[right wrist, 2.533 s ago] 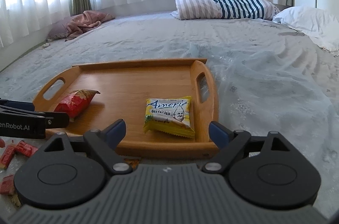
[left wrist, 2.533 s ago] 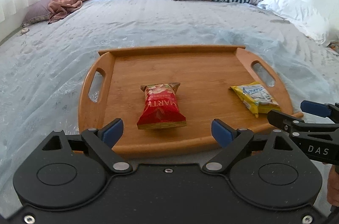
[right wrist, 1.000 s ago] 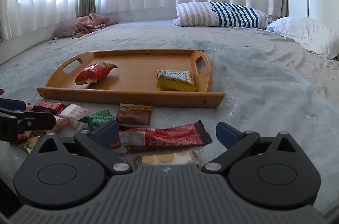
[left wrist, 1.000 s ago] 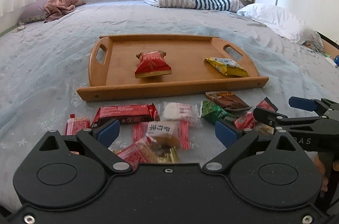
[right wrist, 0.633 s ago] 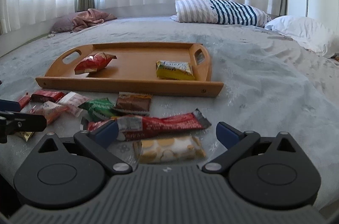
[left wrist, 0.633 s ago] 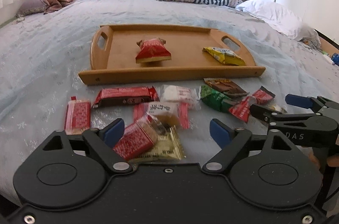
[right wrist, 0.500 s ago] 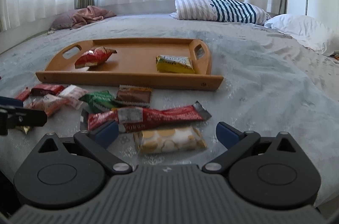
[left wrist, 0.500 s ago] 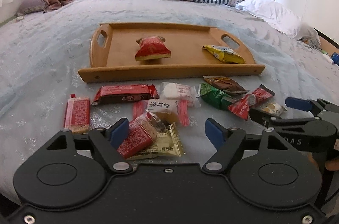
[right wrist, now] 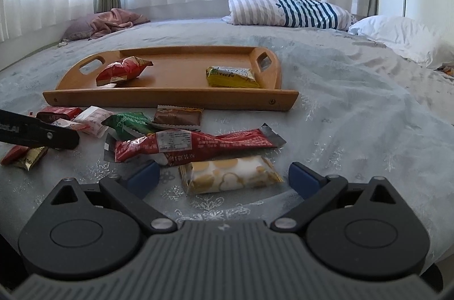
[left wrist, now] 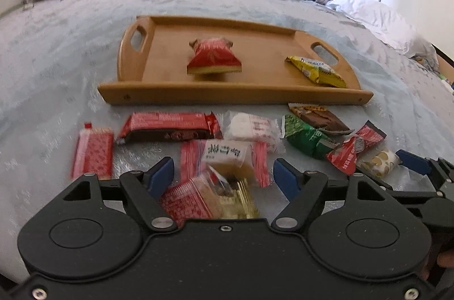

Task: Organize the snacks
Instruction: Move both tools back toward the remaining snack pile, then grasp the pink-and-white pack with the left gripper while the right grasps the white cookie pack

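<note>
A wooden tray lies on the bed with a red snack bag and a yellow packet in it. Several loose snacks lie in front of it. My left gripper is open low over a red-and-gold packet and a white-labelled packet; its pads touch neither. My right gripper is open, with a cookie packet between its fingers and a long red bar just beyond.
A long red bar, a white packet, a green packet and a brown one lie along the tray's front. A striped pillow and a white pillow are at the far side.
Both grippers pulled back from the tray to the loose snacks and sank lower. The left jaws narrowed around the packets beneath them. The right jaws stayed wide.
</note>
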{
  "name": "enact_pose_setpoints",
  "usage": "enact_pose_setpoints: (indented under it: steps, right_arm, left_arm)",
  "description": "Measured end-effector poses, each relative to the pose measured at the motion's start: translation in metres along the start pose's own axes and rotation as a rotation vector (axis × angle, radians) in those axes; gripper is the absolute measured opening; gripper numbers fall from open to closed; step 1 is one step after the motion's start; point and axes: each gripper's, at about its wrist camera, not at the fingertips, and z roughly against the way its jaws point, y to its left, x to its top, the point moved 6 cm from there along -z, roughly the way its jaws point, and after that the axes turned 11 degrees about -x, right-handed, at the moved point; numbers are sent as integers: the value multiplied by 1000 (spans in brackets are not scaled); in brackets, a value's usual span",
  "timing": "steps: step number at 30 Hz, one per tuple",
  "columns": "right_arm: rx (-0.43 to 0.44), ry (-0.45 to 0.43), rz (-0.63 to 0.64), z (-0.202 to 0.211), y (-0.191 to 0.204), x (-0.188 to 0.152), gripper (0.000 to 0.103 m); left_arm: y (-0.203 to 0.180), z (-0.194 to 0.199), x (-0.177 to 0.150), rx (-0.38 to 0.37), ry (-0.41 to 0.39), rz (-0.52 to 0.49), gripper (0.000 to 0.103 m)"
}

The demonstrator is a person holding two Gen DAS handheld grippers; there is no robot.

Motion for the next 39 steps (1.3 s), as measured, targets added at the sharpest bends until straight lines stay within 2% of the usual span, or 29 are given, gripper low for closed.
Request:
enact_pose_setpoints:
  steps: [5, 14, 21, 23, 31, 39]
  right_arm:
    - [-9, -15, -3, 4, 3, -2, 95]
    - [-11, -34, 12, 7, 9, -3, 83]
    - [-4, -40, 23, 10, 12, -4, 78]
    - [4, -40, 27, 11, 14, -4, 73]
    - [11, -37, 24, 13, 16, -4, 69]
    - [17, -25, 28, 17, 15, -2, 65]
  left_arm:
    - [-5, -1, -1, 32, -16, -26, 62]
    - [-12, 1, -2, 51, -29, -46, 59]
    - [-19, 2, -5, 65, -33, -74, 59]
    - [-21, 2, -5, 61, -32, -74, 59]
    - [-22, 3, -5, 59, -28, -75, 57]
    - [-21, 9, -5, 60, -38, -66, 51]
